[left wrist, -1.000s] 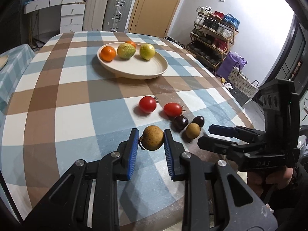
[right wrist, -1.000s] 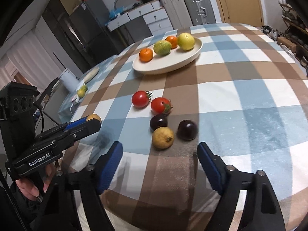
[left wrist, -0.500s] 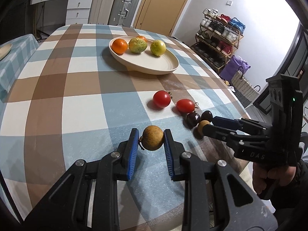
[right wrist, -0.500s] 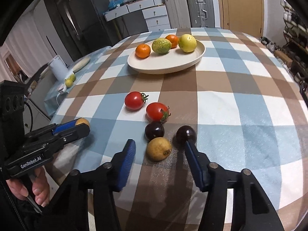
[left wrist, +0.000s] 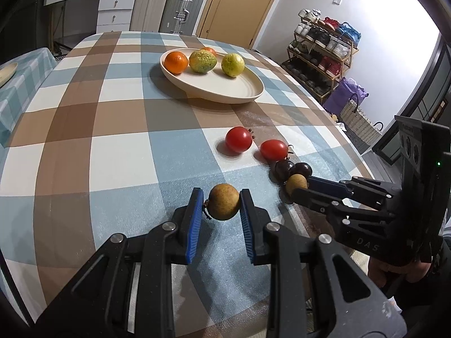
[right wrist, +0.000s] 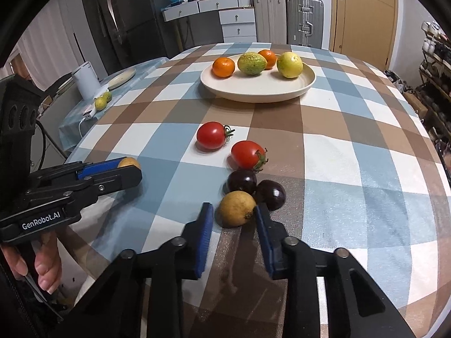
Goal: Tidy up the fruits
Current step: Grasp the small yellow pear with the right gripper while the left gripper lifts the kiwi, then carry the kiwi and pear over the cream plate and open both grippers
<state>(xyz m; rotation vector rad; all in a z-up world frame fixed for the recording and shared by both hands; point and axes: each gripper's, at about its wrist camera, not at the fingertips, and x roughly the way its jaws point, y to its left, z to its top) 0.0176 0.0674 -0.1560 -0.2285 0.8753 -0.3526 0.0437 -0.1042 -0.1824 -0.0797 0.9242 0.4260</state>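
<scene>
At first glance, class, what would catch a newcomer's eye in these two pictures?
Probably the left claw, shut on a tan round fruit above the checked tablecloth. Next, the right claw straddles a second tan fruit that touches two dark plums near two red tomatoes. Farther back, a cream plate holds citrus.

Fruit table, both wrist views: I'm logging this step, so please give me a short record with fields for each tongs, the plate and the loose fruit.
left tongs: shut on a brown round fruit, held above the checked tablecloth
right tongs: open, straddling a yellow-brown fruit on the cloth
plate: two oranges, two yellow-green fruits
loose fruit: two red tomatoes, two dark plums
</scene>
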